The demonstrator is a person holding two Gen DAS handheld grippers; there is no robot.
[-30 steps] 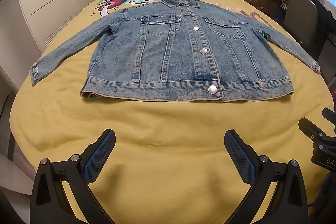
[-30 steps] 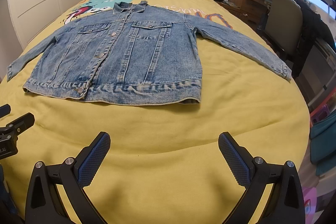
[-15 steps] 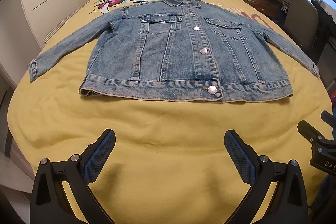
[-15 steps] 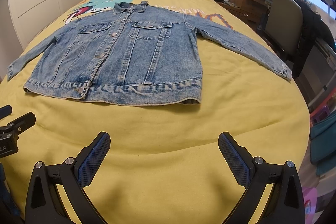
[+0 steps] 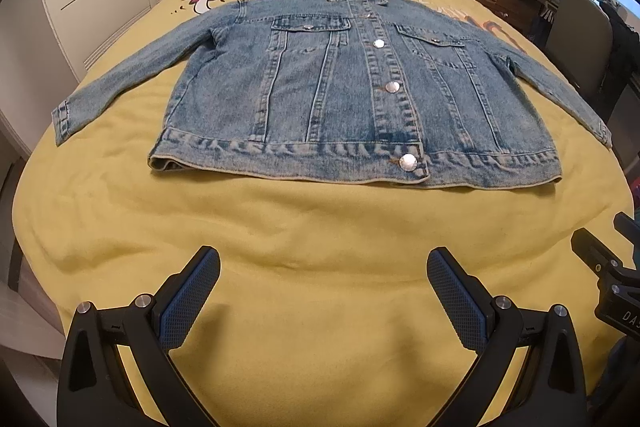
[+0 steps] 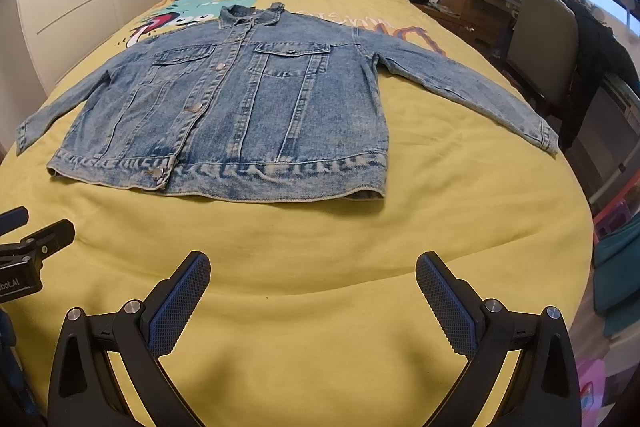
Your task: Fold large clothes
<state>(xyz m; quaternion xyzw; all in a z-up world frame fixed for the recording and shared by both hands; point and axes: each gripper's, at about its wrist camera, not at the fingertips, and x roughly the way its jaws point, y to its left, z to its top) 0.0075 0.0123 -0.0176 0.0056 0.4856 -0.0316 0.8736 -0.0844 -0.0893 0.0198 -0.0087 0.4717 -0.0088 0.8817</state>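
On the yellow bedspread [image 5: 320, 235]: denim jacket [image 5: 352, 99] laid flat, front up, buttoned, both sleeves spread outward.
Left gripper [image 5: 323, 269] and right gripper [image 6: 313, 269] hover above bare bedspread short of the hem, jaws wide, holding nothing.

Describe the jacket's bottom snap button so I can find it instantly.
On the yellow bed lies the denim jacket, front up. Follow its button placket down to the hem band: the bottom snap sits there, nearest both open grippers, looking largest of the silver snaps.
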